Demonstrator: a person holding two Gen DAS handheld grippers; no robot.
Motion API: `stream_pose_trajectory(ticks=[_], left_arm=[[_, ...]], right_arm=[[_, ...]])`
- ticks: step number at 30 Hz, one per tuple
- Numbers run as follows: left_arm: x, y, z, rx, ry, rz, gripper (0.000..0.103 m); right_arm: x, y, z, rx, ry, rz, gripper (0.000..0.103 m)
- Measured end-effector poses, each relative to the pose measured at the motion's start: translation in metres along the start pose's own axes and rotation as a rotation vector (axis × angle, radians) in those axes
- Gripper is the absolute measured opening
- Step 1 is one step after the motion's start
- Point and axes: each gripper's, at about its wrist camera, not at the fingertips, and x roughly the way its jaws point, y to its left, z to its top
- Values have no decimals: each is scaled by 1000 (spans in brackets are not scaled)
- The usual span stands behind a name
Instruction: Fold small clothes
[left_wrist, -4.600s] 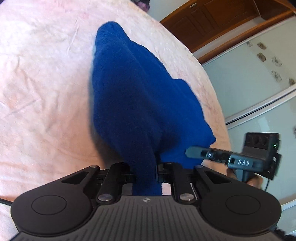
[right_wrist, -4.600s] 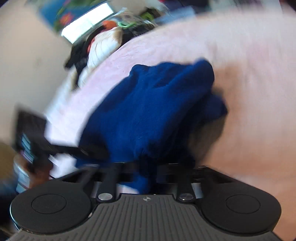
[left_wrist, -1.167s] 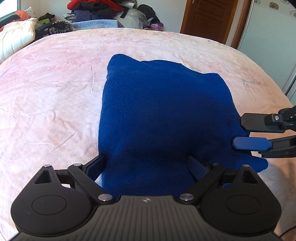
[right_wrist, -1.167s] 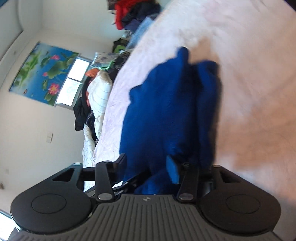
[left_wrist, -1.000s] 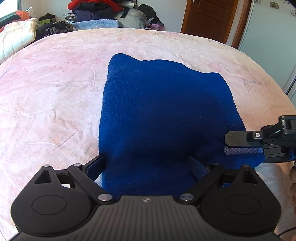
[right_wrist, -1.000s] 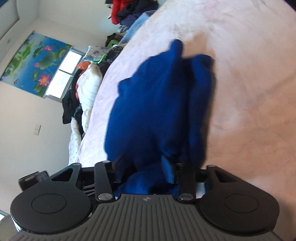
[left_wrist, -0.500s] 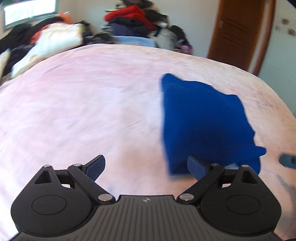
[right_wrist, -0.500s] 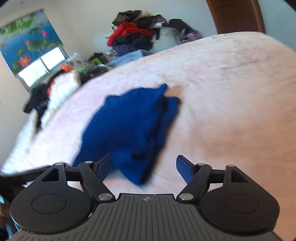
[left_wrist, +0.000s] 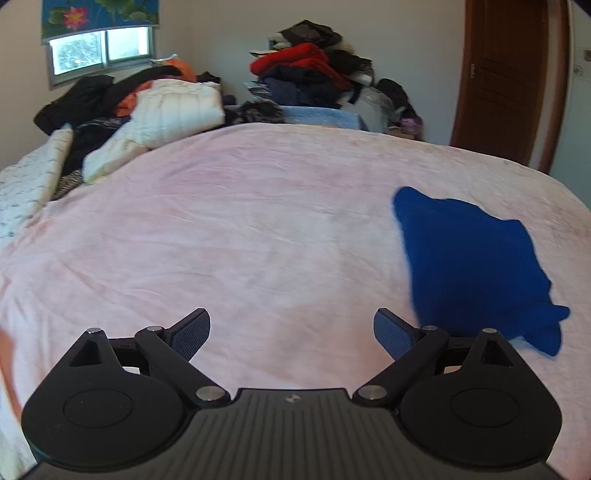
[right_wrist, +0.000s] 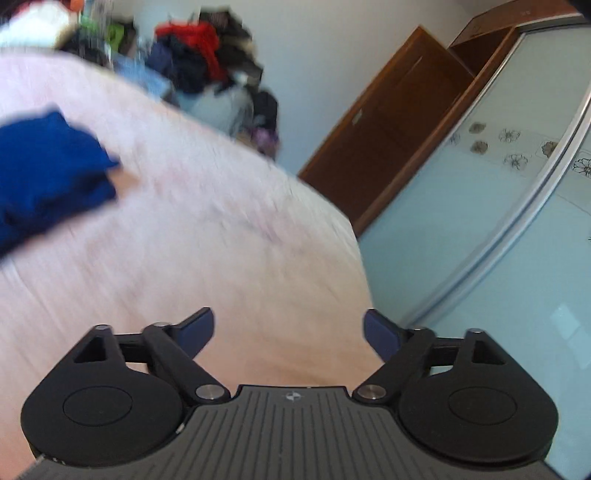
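Observation:
A folded blue knit garment lies on the pink bed cover, at the right of the left wrist view. It also shows blurred at the left edge of the right wrist view. My left gripper is open and empty above bare cover, to the left of the garment. My right gripper is open and empty, above the bed's right part, well right of the garment.
A heap of clothes and white quilts lies at the far left of the bed. More piled clothes stand behind the bed. A brown door and a glass wardrobe front are to the right.
Both grippers let go of the blue garment, opened wide and pulled back. The left view swung left, the right view swung right, so the garment lies off to the side of each.

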Motion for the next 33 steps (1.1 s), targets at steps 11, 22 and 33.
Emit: stream_pose_trajectory(ticks=[11,22,33], left_arm=[[50,-92,-48,73,170,-91,96],[56,-100,-52,85,155,-73,96],[64,-97,-50,82,145,-68,103]], right_arm=[[36,129,-24,279,260,296,96],[40,147,-22,311,257,278,103],[49,155,-17,342,240,252,103]])
